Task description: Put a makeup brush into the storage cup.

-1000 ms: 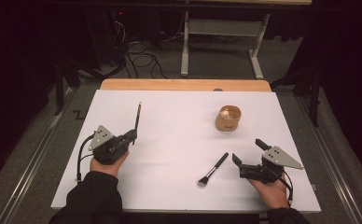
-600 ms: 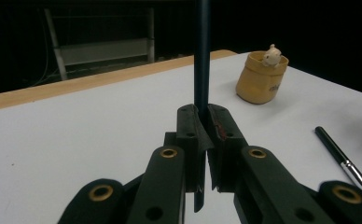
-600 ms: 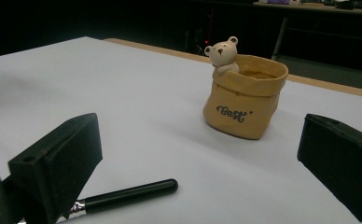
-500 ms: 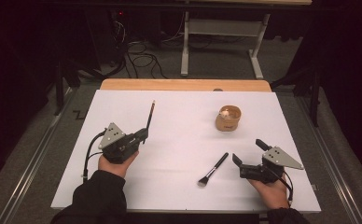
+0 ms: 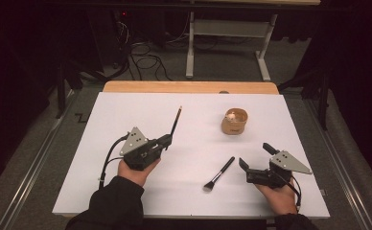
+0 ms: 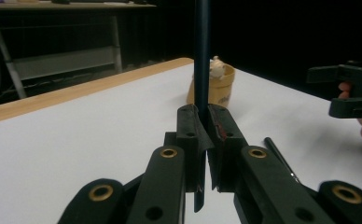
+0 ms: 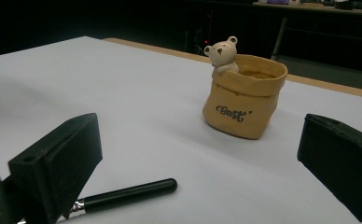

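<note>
Black and slim, a brush handle [image 6: 201, 56] stands clamped between the jaws of my left gripper [image 5: 167, 140], rising well past their tips and poking out a little behind them. Beyond those jaws, just behind the handle, I see the tan sack-shaped pot [image 6: 219, 86] with its small bear figure at the rim. My right gripper [image 5: 257, 162] hovers with its jaws spread wide and nothing between them. A makeup brush [image 5: 219, 173] lies flat on the white desk [image 5: 126, 110] just beside the near jaw, its black handle reaching into the gap. The pot [image 7: 244, 95] stands upright ahead of them, well apart.
</note>
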